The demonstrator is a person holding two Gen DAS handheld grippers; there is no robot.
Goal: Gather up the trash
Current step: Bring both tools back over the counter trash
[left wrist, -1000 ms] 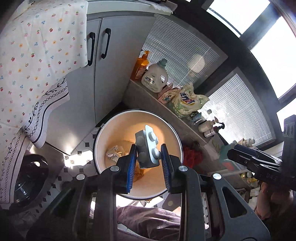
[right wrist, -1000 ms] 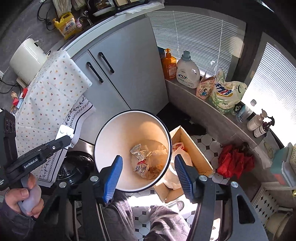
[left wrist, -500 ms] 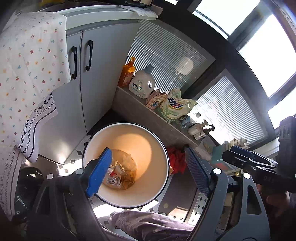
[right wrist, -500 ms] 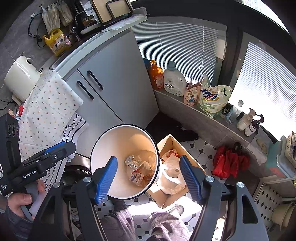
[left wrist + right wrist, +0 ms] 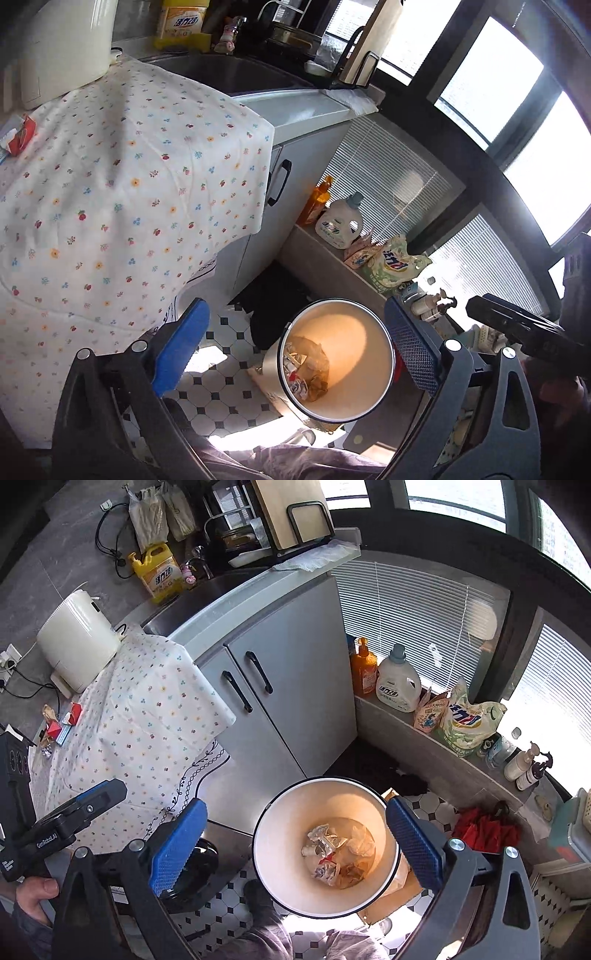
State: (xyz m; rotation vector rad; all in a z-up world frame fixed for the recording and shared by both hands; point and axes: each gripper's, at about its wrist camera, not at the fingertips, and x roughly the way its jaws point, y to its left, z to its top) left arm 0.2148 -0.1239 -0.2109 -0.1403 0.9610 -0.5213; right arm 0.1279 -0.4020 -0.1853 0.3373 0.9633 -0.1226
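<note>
Both grippers hang over the white waste bin (image 5: 327, 853) on the tiled floor. The left gripper (image 5: 295, 350) and the right gripper (image 5: 295, 843) have just been opening their jaws; both now stand spread wide with nothing between the blue pads. Crumpled wrappers (image 5: 334, 853) lie at the bottom of the bin.

More trash waits on the floral tablecloth (image 5: 147, 709): red packets and scraps (image 5: 61, 720) near its far left edge, close to the white kettle (image 5: 75, 642) and its cords.

The risk lies in the next pick. The scraps are light and flat, so a careless pinch may gather the cloth with them and drag it toward the table edge, or let a packet slip on the way back and land beside the bin, near the cardboard box (image 5: 397, 882).
</note>
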